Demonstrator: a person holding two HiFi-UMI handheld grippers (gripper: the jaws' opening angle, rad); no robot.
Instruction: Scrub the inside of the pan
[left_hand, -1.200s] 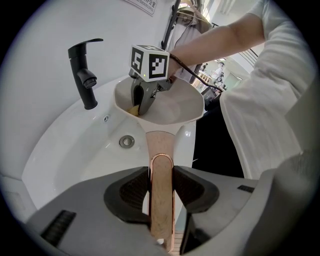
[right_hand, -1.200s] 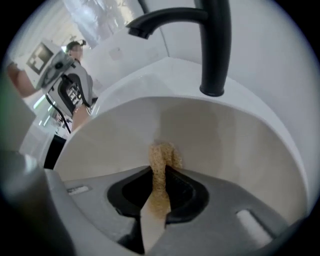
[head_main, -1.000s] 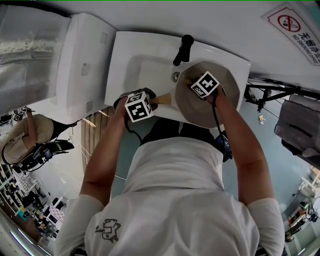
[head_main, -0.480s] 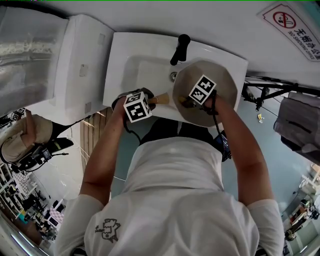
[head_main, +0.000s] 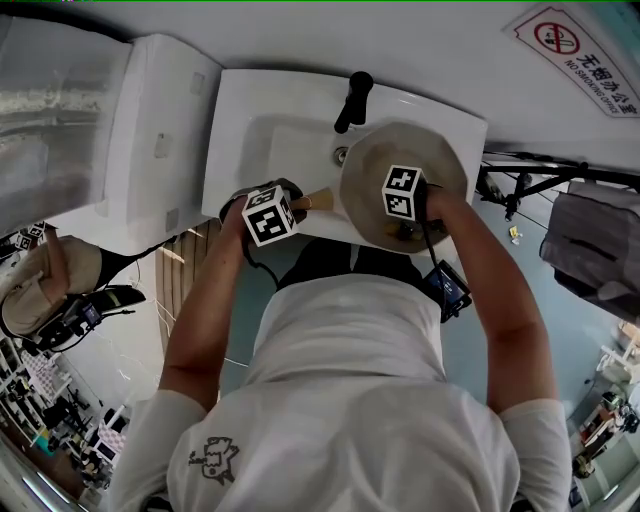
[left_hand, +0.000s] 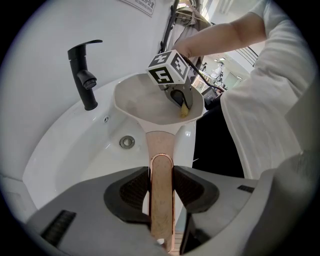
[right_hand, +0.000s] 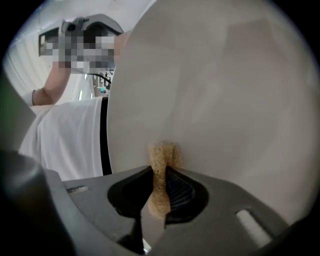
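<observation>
A cream pan (head_main: 400, 165) (left_hand: 150, 102) (right_hand: 225, 100) is held tilted over the white sink (head_main: 270, 140) (left_hand: 75, 150). My left gripper (head_main: 290, 205) (left_hand: 161, 187) is shut on the pan's wooden handle (left_hand: 161, 195) (head_main: 318, 201), which runs straight between the pads. My right gripper (head_main: 405, 225) (left_hand: 182, 105) (right_hand: 159, 187) is shut on a tan sponge (right_hand: 161, 165) (left_hand: 184, 110). The sponge's tip presses on the pan's inner surface near the rim closest to the person.
A black faucet (head_main: 350, 100) (left_hand: 87, 70) stands at the back of the sink, and the drain (left_hand: 127, 142) (head_main: 341, 155) lies below the pan. A white cabinet (head_main: 150, 130) adjoins the sink on the left. The person's white shirt (head_main: 350, 400) fills the foreground.
My right gripper has slid with the sponge from the pan's far side toward the near rim. The left gripper and pan have shifted slightly left in view.
</observation>
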